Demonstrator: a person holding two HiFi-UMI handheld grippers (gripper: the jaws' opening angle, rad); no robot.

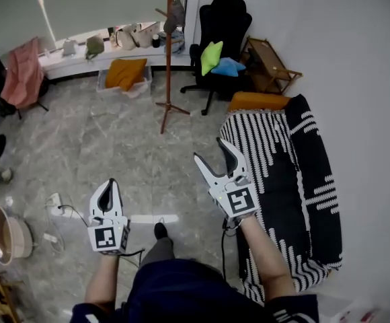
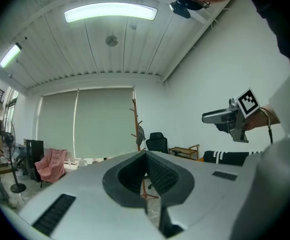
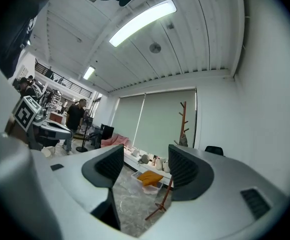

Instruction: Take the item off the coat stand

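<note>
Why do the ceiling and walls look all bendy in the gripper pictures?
Left gripper view: the wide-angle lens bows the ceiling lines, darkens the corners, and the ceiling light glares white. Right gripper view: same bowing, and the coat stand looks bent. Head view: lines look straighter, evenly lit.

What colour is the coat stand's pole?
The coat stand is reddish-brown throughout, pole included; the head view shows it best.

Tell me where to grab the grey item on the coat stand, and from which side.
Take the grey item by its hanging body, coming from the right of the coat stand in the head view, the side it hangs on. The pegs slant upward, so lift it up and off. The right tongs, standing open, probably suit.
</note>
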